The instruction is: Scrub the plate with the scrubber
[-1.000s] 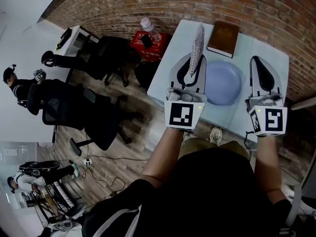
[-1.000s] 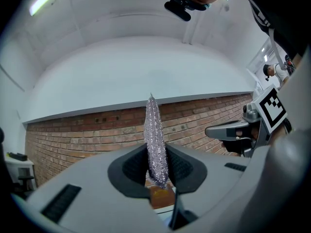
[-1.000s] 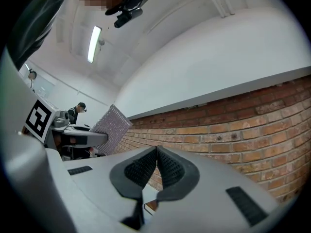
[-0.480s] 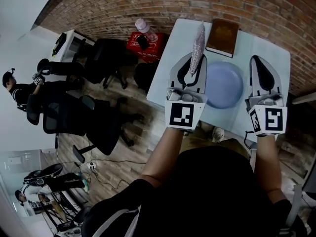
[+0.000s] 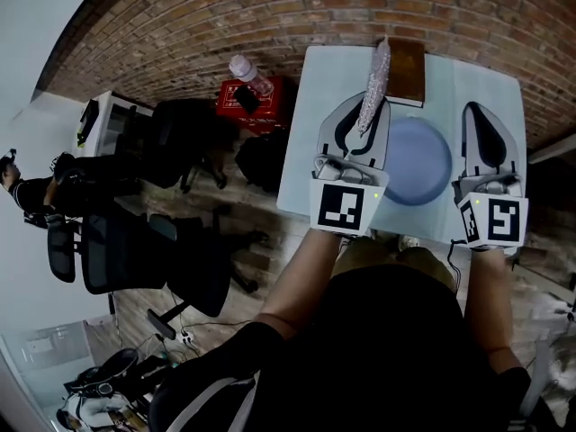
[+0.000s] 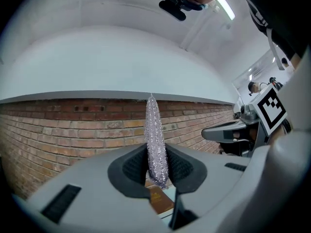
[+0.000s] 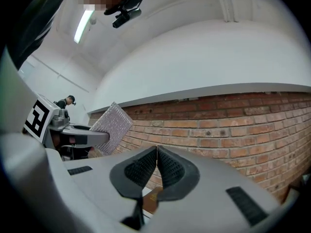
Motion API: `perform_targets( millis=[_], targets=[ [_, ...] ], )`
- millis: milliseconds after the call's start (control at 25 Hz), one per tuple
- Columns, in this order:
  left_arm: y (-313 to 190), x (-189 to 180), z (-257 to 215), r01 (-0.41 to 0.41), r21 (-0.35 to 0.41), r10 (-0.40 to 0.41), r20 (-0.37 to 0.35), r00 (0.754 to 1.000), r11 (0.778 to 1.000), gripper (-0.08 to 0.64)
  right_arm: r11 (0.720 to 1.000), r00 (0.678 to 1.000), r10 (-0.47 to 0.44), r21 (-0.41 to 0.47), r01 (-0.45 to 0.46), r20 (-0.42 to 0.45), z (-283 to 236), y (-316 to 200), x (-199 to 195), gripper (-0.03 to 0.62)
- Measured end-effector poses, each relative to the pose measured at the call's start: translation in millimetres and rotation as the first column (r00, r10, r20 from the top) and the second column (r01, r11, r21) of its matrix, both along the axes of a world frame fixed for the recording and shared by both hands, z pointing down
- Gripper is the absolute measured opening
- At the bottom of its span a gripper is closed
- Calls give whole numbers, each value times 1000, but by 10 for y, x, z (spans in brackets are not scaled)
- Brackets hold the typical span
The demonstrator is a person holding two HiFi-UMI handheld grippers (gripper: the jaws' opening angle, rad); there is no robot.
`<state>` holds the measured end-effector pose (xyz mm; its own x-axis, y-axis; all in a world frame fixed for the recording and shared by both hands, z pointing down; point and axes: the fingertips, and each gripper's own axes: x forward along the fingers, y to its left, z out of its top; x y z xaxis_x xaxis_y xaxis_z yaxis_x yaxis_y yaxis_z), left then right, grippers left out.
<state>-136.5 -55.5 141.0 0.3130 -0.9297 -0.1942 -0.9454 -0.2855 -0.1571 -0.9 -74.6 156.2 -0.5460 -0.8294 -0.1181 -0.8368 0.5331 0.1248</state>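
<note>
A round blue plate (image 5: pixel 419 162) lies on the pale table (image 5: pixel 322 115), between my two grippers in the head view. My left gripper (image 5: pixel 364 108) is shut on a silvery, glittering scrubber (image 5: pixel 375 84), which sticks out past its tips by the plate's left rim. In the left gripper view the scrubber (image 6: pixel 155 132) stands edge-on between the pads of the gripper (image 6: pixel 158 171), against the brick wall. My right gripper (image 5: pixel 483 111) hovers at the plate's right side, with its jaws (image 7: pixel 157 152) closed on nothing. The right gripper view shows the scrubber (image 7: pixel 112 126) flat-on at the left.
A brown book (image 5: pixel 407 68) lies on the table behind the plate, against the brick wall (image 5: pixel 225 16). Left of the table are a red crate (image 5: pixel 245 108) with a bottle (image 5: pixel 248 73) on it, and black office chairs (image 5: pixel 175 147) on the wood floor.
The head view has swung, so table and grippers sit slightly higher and further right. Both grippers keep their places beside the plate, the scrubber still held.
</note>
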Motion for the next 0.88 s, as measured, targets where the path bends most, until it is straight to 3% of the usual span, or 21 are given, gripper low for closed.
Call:
perform_targets(
  millis=[360,880],
  targets=[
    [-97,-181,176,-116,-24,115,-23,993,993,80,993,994,111,-25,-112,-21,180,102,-175,35],
    [-261,-89,590,-131,-118,130,-14,991,984,80,984,992,119,-128,-122,-27,576,-57,-150,35]
  ],
)
